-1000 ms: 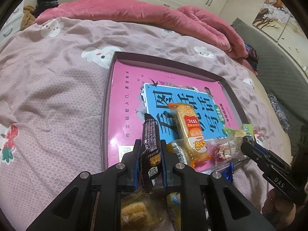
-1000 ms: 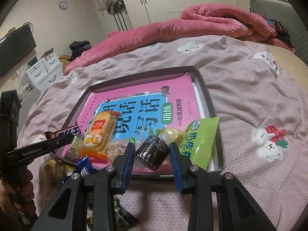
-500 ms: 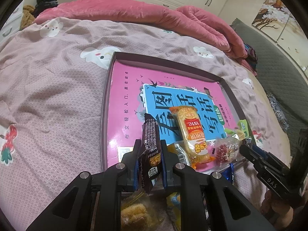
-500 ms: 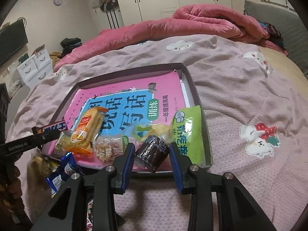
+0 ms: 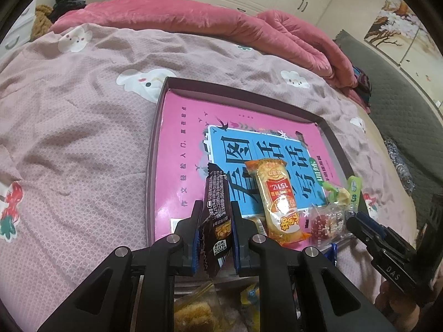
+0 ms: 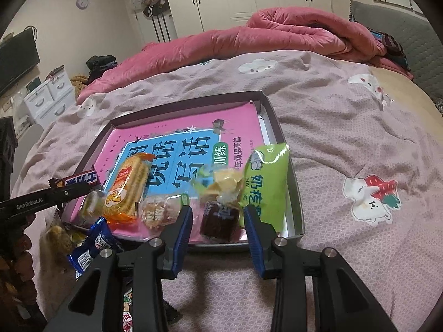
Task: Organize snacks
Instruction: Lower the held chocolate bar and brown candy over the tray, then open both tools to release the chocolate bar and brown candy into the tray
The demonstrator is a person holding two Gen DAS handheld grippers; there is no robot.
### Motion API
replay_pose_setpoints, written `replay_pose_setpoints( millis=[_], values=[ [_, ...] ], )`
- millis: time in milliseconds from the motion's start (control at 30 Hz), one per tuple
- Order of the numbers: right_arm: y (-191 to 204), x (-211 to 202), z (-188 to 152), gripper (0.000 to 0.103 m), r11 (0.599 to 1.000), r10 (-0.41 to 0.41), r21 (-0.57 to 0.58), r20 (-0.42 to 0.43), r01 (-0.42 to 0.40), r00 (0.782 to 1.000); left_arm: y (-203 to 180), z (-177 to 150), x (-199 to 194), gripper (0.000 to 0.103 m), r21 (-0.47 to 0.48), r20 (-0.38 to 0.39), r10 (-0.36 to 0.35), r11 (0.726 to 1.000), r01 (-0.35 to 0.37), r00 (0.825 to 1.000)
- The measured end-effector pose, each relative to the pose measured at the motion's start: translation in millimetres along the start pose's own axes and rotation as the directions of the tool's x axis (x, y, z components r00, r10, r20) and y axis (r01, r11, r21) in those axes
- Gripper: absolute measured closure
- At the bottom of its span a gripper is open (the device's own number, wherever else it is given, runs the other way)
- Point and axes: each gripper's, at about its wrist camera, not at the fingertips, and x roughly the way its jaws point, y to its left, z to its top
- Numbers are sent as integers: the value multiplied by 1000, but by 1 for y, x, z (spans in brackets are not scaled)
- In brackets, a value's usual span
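Observation:
My left gripper (image 5: 214,207) is shut on a dark chocolate bar (image 5: 218,193) that stands upright over the near left corner of the shallow tray (image 5: 151,166). In the right wrist view, my right gripper (image 6: 217,215) hangs over the tray's near edge (image 6: 296,193). Its jaws are opening. A dark brown wrapped cake (image 6: 218,222) lies on the tray floor between them, with a gap on each side. An orange biscuit pack (image 6: 127,185), a green pouch (image 6: 265,177) and small clear-wrapped sweets (image 6: 157,213) lie along the tray's near side.
The tray rests on a pink patterned bedsheet (image 6: 346,144), with a pink book cover lining its floor. Loose snacks lie in front of it, among them a blue packet (image 6: 91,246) and a clear bag of yellow pieces (image 5: 193,310). A rolled pink quilt (image 6: 290,33) lies at the back.
The right gripper's jaws have widened off the brown cake, which now rests in the tray. The left gripper and its chocolate bar have not moved.

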Motion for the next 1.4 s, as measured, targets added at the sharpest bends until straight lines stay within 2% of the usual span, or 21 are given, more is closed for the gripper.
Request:
replay_pose_setpoints(
  millis=[600,967,1133,1400],
  values=[
    [5,-12,-4,58,1000,4,-16,0,-4,1000,-4,2,4,83,7,-7,-4,1000,4,1000],
    [5,-15,-5,57,1000,1,-14,0,-1,1000,-2,3,-3,66,3,-10,0,1000,0,1000],
    [5,-14,-5,52,1000,0,-14,1,0,1000,-1,2,-7,59,3,-7,-4,1000,4,1000],
    [1,-17,-5,50,1000,-7,-6,4,7,1000,1,1,-15,56,4,0,-7,1000,7,1000]
  ],
)
